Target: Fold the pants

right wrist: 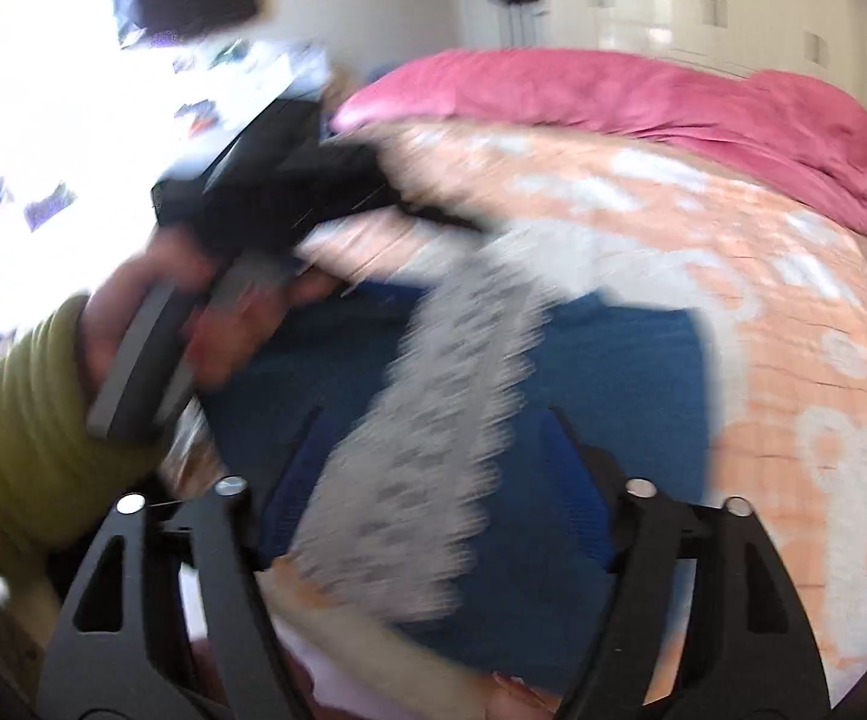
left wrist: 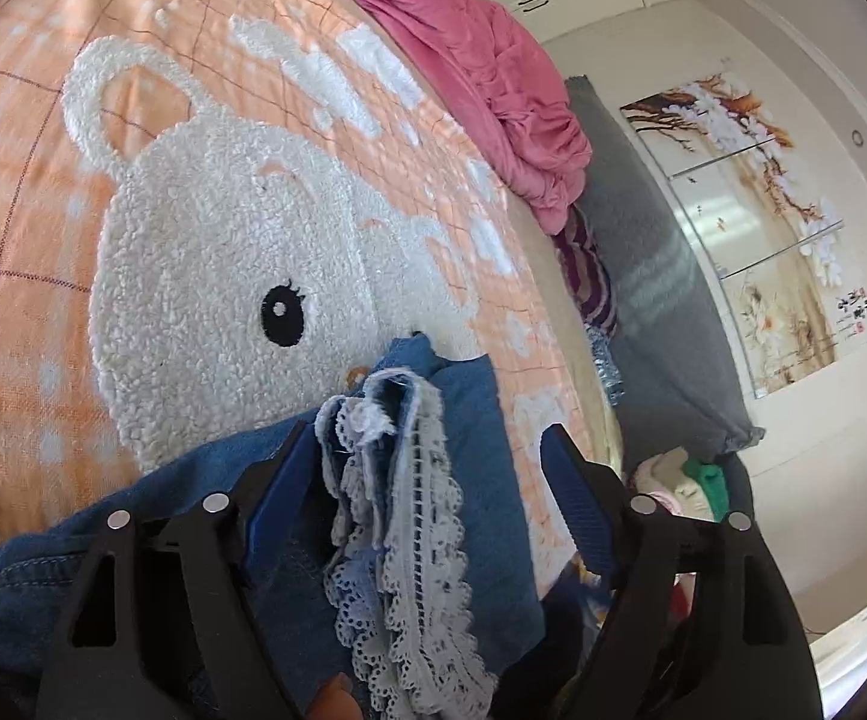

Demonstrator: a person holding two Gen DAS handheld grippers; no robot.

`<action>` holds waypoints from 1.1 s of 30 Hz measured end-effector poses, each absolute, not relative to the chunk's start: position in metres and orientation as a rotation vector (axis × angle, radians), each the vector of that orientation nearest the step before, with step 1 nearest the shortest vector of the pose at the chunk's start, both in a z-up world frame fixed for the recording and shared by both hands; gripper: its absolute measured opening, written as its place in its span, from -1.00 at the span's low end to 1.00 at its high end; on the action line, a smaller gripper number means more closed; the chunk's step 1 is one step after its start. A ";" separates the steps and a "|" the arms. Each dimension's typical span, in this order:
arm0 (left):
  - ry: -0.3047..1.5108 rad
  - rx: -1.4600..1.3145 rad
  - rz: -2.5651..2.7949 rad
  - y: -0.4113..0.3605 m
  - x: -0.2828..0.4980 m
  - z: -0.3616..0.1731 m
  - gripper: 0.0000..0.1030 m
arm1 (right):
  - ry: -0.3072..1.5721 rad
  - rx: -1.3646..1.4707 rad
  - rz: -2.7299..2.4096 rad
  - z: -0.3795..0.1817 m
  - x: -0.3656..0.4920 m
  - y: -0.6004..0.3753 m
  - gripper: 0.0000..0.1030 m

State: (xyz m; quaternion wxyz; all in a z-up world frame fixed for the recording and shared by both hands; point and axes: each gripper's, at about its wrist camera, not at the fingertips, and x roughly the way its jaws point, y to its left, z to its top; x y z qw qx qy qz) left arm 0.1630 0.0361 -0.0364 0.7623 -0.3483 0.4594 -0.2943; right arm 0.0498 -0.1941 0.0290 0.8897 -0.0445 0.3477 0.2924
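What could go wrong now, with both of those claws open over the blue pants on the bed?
The lace trim lies bunched between the open left gripper, so its fingers might snag the lace when they close. The right gripper is open too, so nothing holds the pants and a fold could slip loose. The right view is blurred, so aim there may be poor.

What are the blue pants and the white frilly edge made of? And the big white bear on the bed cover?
The blue pants look like denim: matte blue woven cloth with a stitched seam. The white frilly trim looks like cotton lace, with little holes and scalloped edges. The white bear looks like curly, nubby fleece, raised above the smoother orange bed cover. Exact fibres can't be told.
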 end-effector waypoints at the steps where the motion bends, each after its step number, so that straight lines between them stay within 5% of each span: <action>1: 1.006 -0.749 -0.630 0.036 0.165 -0.039 0.46 | 0.732 -0.080 0.561 0.031 0.059 -0.203 0.35; 10: 1.067 -0.606 -0.560 0.014 0.185 -0.042 0.35 | 0.985 0.107 0.418 -0.003 0.175 -0.259 0.36; 15: 1.044 -0.549 -0.579 0.003 0.182 -0.036 -0.25 | 1.094 0.248 0.492 -0.035 0.207 -0.257 0.33; 16: 1.043 -0.536 -0.573 0.001 0.181 -0.036 -0.53 | 1.098 0.283 0.499 -0.040 0.208 -0.259 0.11; 17: 1.042 -0.530 -0.569 -0.001 0.181 -0.036 -0.61 | 1.094 0.299 0.515 -0.041 0.208 -0.257 -0.09; 18: 1.036 -0.534 -0.568 -0.001 0.180 -0.036 -0.61 | 1.084 0.323 0.554 -0.039 0.206 -0.257 -0.58; 19: 1.029 -0.536 -0.567 -0.002 0.179 -0.035 -0.65 | 1.062 0.365 0.603 -0.037 0.202 -0.259 -0.77; 21: 1.008 -0.528 -0.574 -0.007 0.180 -0.028 -0.66 | 1.011 0.370 0.608 -0.027 0.194 -0.265 -0.84; 28: 0.956 -0.425 -0.529 -0.024 0.194 -0.026 -0.65 | 0.937 0.360 0.547 -0.018 0.195 -0.279 -0.81; 33: 1.009 -0.448 -0.454 -0.012 0.198 -0.048 -0.26 | 0.983 0.270 0.453 -0.038 0.206 -0.269 -0.44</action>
